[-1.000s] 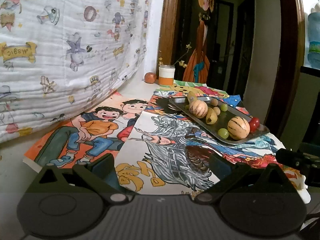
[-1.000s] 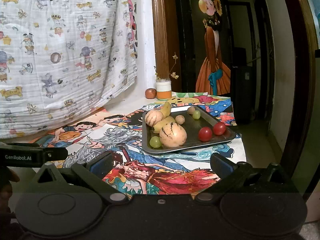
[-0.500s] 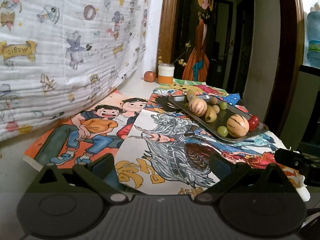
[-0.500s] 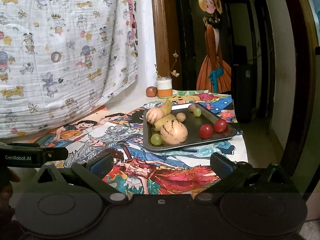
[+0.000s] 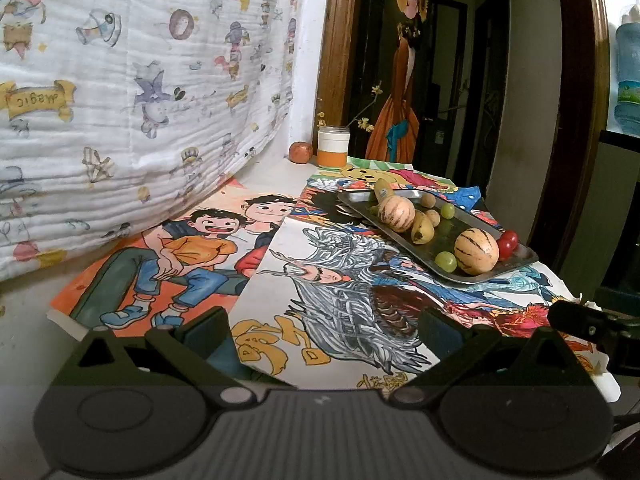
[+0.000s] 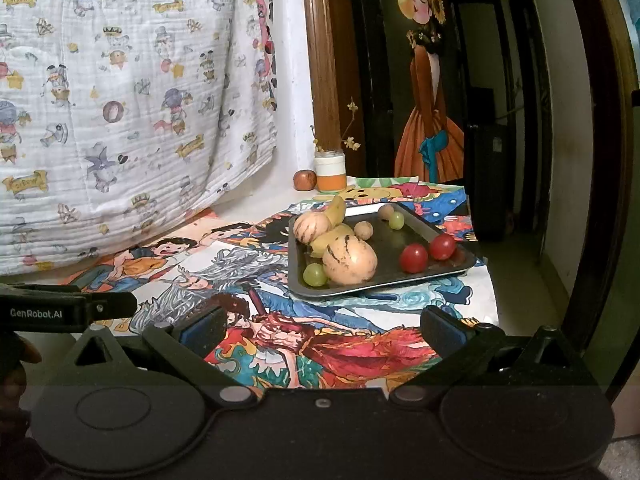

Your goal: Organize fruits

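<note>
1. Here, the left claw (image 5: 322,330) is wide apart and holds nothing. It hangs low over the bright cartoon posters (image 5: 192,256) that cover the surface.
2. The right claw (image 6: 322,326) is wide apart too, with nothing between its fingers. It is near the front edge of the surface.
3. A flat grey metal tray (image 6: 416,236) sits on the posters, well ahead of both claws.
4. In the tray, a big round yellow melon with dark stripes (image 6: 350,260) lies at the front. A small green grape (image 6: 314,274) is just beside it.
5. A smaller striped melon (image 6: 312,228) and a yellow banana (image 6: 336,212) lie at the back left of the tray.
6. Two red cherry tomatoes (image 6: 414,258) sit on the right side, near each other.
7. Far back, a reddish round fruit (image 6: 305,180) rests beside a white and orange jar (image 6: 330,174).
</note>
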Demonstrator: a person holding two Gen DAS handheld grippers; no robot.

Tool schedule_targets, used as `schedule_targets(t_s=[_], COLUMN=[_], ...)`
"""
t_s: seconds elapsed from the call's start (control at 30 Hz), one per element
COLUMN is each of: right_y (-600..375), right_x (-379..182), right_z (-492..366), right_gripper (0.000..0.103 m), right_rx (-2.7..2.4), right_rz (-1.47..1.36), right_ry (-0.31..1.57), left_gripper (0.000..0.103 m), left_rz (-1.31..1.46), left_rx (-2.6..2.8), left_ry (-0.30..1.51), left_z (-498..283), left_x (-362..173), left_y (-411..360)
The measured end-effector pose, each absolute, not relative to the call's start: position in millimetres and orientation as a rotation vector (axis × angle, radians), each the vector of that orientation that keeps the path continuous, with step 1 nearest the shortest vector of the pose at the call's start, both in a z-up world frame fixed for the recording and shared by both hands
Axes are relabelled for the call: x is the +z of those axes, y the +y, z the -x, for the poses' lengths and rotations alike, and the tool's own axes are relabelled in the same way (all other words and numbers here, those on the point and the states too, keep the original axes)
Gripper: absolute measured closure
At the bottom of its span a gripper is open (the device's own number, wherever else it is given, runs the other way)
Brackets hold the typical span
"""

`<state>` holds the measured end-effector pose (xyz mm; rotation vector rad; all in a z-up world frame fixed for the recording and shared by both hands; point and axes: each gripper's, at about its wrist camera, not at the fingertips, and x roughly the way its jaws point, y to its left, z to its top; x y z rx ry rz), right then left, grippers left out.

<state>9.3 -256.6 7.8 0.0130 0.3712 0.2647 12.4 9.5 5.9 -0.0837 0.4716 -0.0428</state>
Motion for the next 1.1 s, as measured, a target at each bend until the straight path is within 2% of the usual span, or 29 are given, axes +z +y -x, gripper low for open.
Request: schedule_targets(t_s=[1.1], right_y=[-255.7], right_x=[6.2], right_z=[-8.1], right_gripper=[0.000], right_rx=[0.266], right_rz=[-0.017], right_ry=[0.380], left_gripper=[0.000], left_rz=[0.091], left_rx=[-0.037], left_ry=[0.470], left_z=[-10.7], left_x=[5.4], left_y=[11.6])
